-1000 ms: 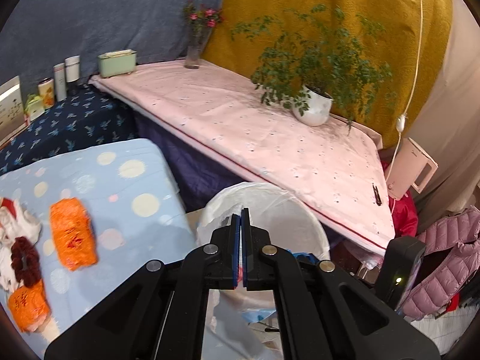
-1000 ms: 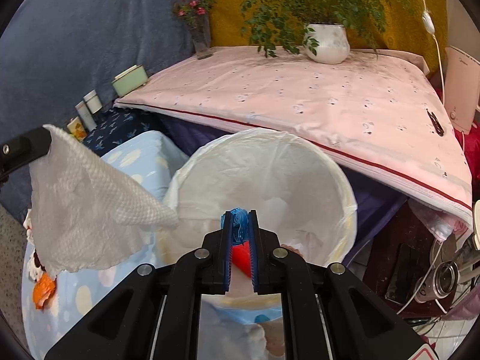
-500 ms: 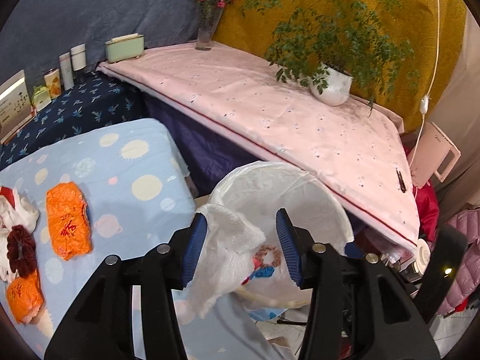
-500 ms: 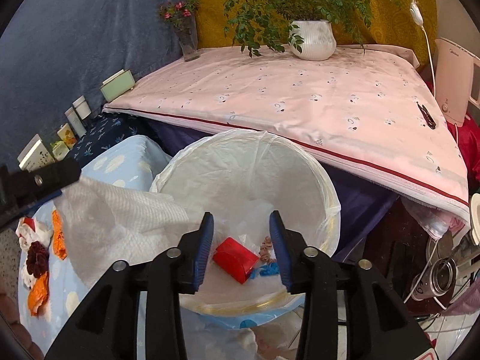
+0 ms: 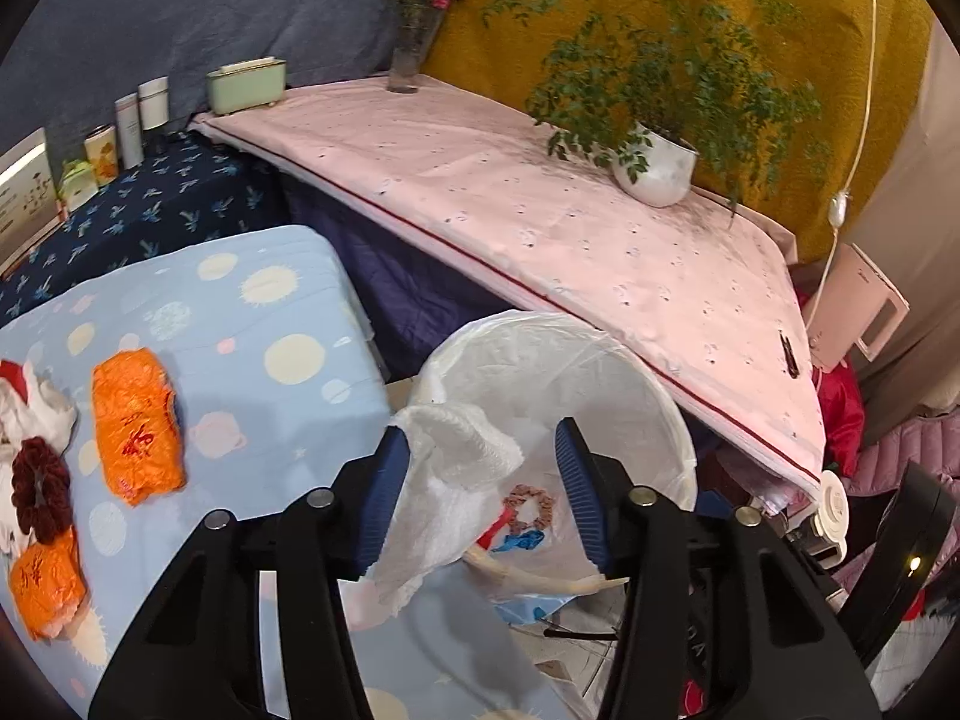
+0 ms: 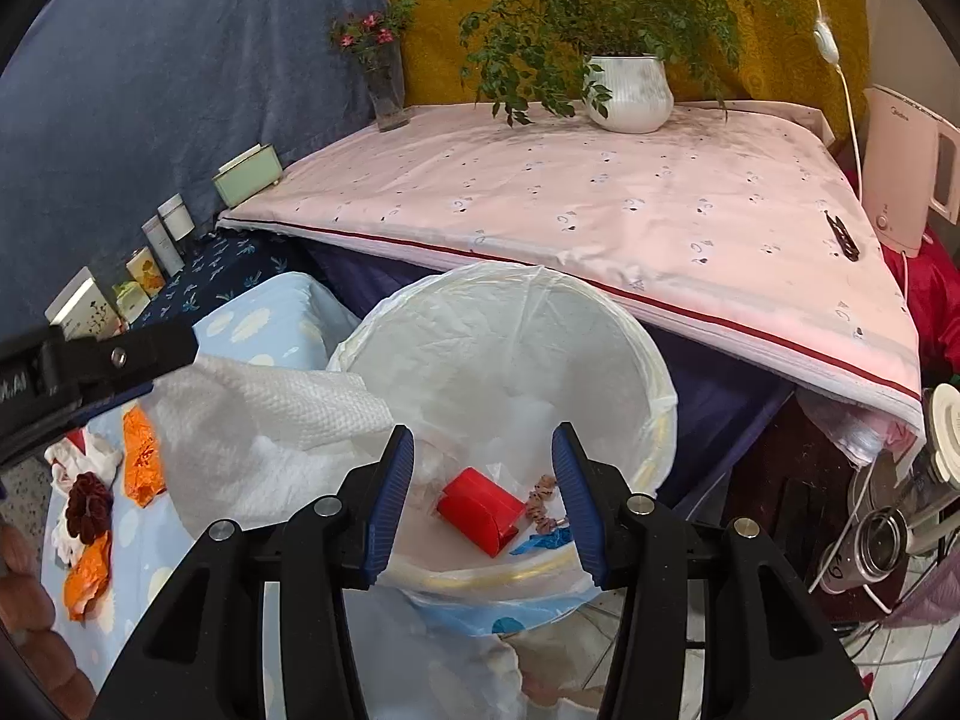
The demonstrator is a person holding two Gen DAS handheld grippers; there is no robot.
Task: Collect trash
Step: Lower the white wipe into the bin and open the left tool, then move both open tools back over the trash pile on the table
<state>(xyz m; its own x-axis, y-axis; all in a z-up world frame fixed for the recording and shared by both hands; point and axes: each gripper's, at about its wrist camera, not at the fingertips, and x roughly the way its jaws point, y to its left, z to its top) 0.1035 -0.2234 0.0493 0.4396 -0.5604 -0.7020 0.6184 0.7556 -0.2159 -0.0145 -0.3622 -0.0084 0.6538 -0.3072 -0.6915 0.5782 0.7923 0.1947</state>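
Left wrist view shows your left gripper (image 5: pixel 480 480) half open (jaws just parted), white paper towel (image 5: pixel 450 498) clinging to one pad; shake it into the white-lined round bin (image 5: pixel 672 420).

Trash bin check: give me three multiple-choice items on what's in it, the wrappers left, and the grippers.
1. Where is the red box?
A. inside the lined bin
B. on the pink cloth
C. on the blue spotted cloth

2. How many orange wrappers lie on the blue spotted cloth?
A. none
B. two
C. five

3. How is the right gripper?
A. shut on the red box
B. open
C. shut on the white tissue

A: it lies on the liner's floor.
B: two lie there, one nearer.
B: pads apart, nothing clamped.
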